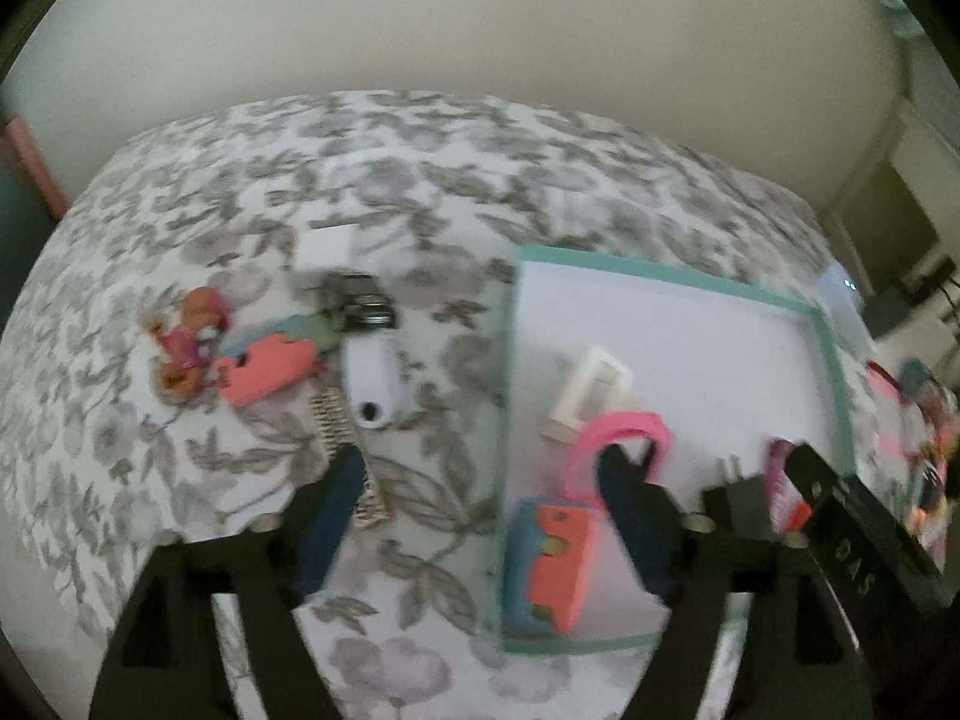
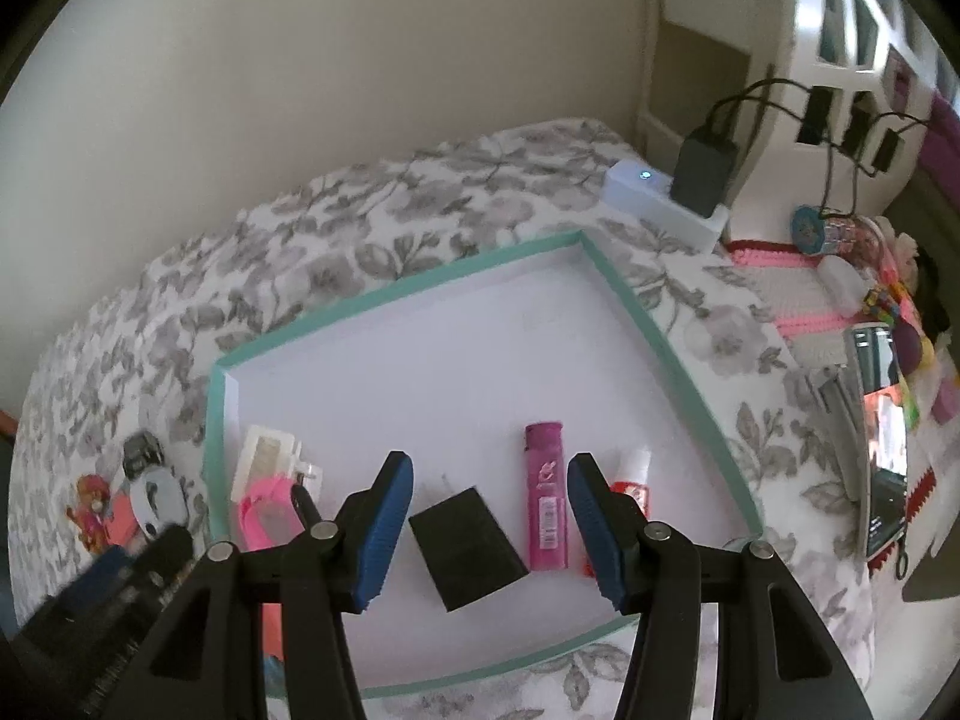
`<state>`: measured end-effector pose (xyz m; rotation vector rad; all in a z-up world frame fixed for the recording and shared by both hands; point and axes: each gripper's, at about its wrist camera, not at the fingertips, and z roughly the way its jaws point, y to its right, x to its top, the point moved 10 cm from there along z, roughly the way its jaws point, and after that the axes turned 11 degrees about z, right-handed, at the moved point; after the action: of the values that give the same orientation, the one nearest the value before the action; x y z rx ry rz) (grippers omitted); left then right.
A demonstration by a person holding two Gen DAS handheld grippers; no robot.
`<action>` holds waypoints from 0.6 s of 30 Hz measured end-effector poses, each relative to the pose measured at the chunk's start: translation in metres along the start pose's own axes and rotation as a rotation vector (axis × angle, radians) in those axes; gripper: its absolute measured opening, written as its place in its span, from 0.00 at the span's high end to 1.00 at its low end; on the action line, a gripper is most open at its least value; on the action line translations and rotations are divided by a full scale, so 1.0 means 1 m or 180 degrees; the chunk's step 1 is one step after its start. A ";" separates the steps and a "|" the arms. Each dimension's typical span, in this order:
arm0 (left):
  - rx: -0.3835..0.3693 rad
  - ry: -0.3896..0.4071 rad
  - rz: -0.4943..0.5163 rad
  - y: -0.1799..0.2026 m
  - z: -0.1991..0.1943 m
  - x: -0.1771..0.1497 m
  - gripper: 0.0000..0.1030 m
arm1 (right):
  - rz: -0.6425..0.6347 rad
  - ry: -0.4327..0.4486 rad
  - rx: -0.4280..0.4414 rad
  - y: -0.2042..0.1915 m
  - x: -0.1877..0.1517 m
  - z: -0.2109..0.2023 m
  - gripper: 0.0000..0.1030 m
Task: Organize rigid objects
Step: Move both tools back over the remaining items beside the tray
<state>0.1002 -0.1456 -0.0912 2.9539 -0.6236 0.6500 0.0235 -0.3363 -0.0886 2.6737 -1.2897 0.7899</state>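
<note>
While I hold both claws above the floral grey-and-white bedspread (image 2: pixel 420 192), my left claw (image 1: pixel 480 516) stands released, nothing between its blue pads. Below it, in the near corner of the shallow white tray with a teal rim (image 2: pixel 396 294), lies an orange-and-blue block-shaped toy (image 1: pixel 549 570), touching a pink plastic loop (image 1: pixel 624 432); a white rectangular frame piece (image 1: pixel 591 390) sits just beyond. My right claw (image 2: pixel 489 525) is released too, hovering over a black wall charger (image 2: pixel 465 546) and a magenta lighter (image 2: pixel 546 495), both flat on the tray floor. Left of the tray on the bed lie a coral flat piece (image 1: pixel 264 369), a white oblong gadget (image 1: pixel 375 378) and a small colourful figure (image 1: pixel 192 336).
</note>
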 end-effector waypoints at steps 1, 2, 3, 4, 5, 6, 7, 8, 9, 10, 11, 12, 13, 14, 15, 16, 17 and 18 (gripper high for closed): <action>0.0038 -0.0022 -0.0048 -0.005 0.003 -0.001 0.19 | -0.0037 -0.0022 -0.0012 -0.002 -0.002 0.003 0.41; 0.0060 -0.0042 -0.0082 -0.010 0.006 -0.003 0.19 | -0.0095 -0.0047 -0.0037 -0.004 -0.006 0.006 0.40; 0.0086 -0.0065 -0.0112 -0.013 0.008 -0.004 0.19 | -0.0133 -0.0062 -0.0043 -0.006 -0.008 0.008 0.37; 0.0119 -0.0096 -0.0141 -0.017 0.011 -0.007 0.19 | -0.0163 -0.0078 -0.0039 -0.008 -0.010 0.010 0.37; 0.0141 -0.0117 -0.0158 -0.019 0.012 -0.008 0.19 | -0.0204 -0.0109 -0.0032 -0.011 -0.013 0.013 0.37; 0.0167 -0.0150 -0.0183 -0.023 0.016 -0.011 0.18 | -0.0234 -0.0125 -0.0033 -0.013 -0.015 0.014 0.36; 0.0179 -0.0173 -0.0203 -0.024 0.018 -0.012 0.17 | -0.0267 -0.0136 -0.0034 -0.014 -0.017 0.015 0.34; 0.0183 -0.0203 -0.0240 -0.027 0.021 -0.014 0.15 | -0.0311 -0.0141 -0.0038 -0.017 -0.019 0.017 0.32; 0.0180 -0.0217 -0.0263 -0.028 0.021 -0.016 0.10 | -0.0338 -0.0142 -0.0042 -0.018 -0.020 0.017 0.26; 0.0177 -0.0233 -0.0301 -0.031 0.023 -0.017 0.07 | -0.0368 -0.0141 -0.0045 -0.019 -0.021 0.018 0.22; 0.0181 -0.0241 -0.0321 -0.032 0.024 -0.018 0.07 | -0.0385 -0.0142 -0.0045 -0.020 -0.022 0.019 0.21; 0.0194 -0.0252 -0.0332 -0.034 0.025 -0.019 0.07 | -0.0398 -0.0148 -0.0044 -0.021 -0.023 0.019 0.21; 0.0213 -0.0261 -0.0339 -0.036 0.026 -0.019 0.07 | -0.0407 -0.0157 -0.0045 -0.021 -0.023 0.020 0.20; 0.0222 -0.0266 -0.0343 -0.037 0.026 -0.020 0.07 | -0.0421 -0.0166 -0.0052 -0.021 -0.024 0.021 0.18; 0.0228 -0.0271 -0.0350 -0.038 0.027 -0.020 0.07 | -0.0431 -0.0171 -0.0058 -0.022 -0.025 0.022 0.14; 0.0227 -0.0273 -0.0363 -0.038 0.027 -0.020 0.07 | -0.0443 -0.0174 -0.0062 -0.022 -0.025 0.022 0.12; 0.0226 -0.0275 -0.0370 -0.039 0.027 -0.021 0.07 | -0.0461 -0.0178 -0.0064 -0.022 -0.026 0.023 0.12; 0.0227 -0.0277 -0.0375 -0.039 0.027 -0.021 0.07 | -0.0471 -0.0181 -0.0062 -0.023 -0.026 0.023 0.11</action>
<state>0.1091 -0.1058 -0.1233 3.0705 -0.4364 0.5471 0.0369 -0.3098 -0.1174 2.7555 -1.0885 0.6845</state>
